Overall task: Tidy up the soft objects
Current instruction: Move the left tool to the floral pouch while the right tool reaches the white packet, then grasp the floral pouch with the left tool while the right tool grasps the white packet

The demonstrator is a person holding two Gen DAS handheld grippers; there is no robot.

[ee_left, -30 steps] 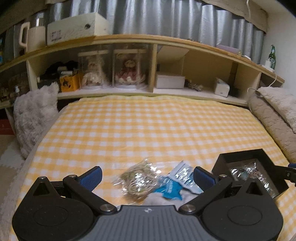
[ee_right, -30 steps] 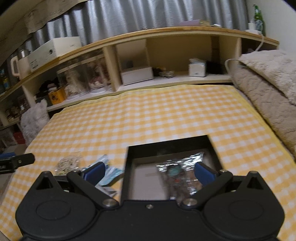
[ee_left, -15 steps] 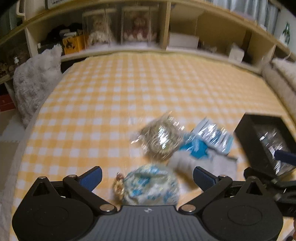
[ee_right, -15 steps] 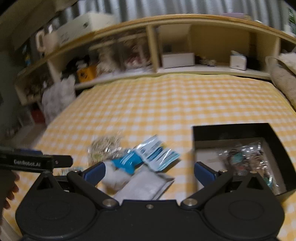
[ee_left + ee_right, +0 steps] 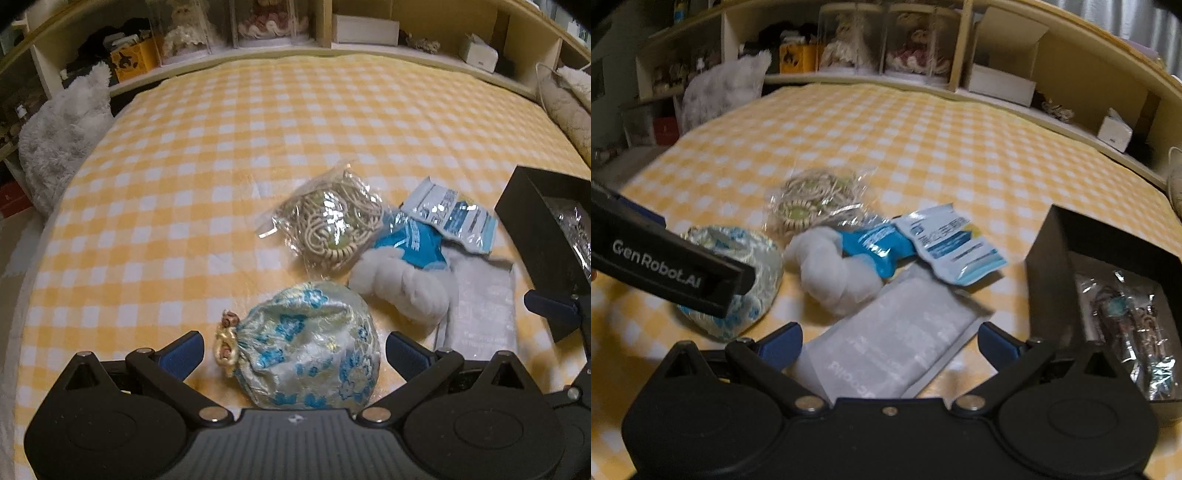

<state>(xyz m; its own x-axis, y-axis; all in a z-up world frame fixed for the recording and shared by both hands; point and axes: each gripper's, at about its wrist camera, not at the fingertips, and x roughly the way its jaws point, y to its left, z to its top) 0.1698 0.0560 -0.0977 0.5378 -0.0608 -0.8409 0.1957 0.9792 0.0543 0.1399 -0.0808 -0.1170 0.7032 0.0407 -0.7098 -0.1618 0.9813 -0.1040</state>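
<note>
both grippers have dropped closer: left gripper spread around the pouch, right gripper spread over the white packet.

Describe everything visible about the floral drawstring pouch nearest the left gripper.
The floral pouch is a rounded, plump bag of shiny pale brocade-like cloth with blue flowers. Its neck is gathered shut at its left end with a gold cord and a small bead. It lies on its side on the yellow checked cover, between the open fingers of the left gripper, neither pad visibly touching it. The white fluffy bundle lies just beyond it to the right; contact is unclear.
</note>
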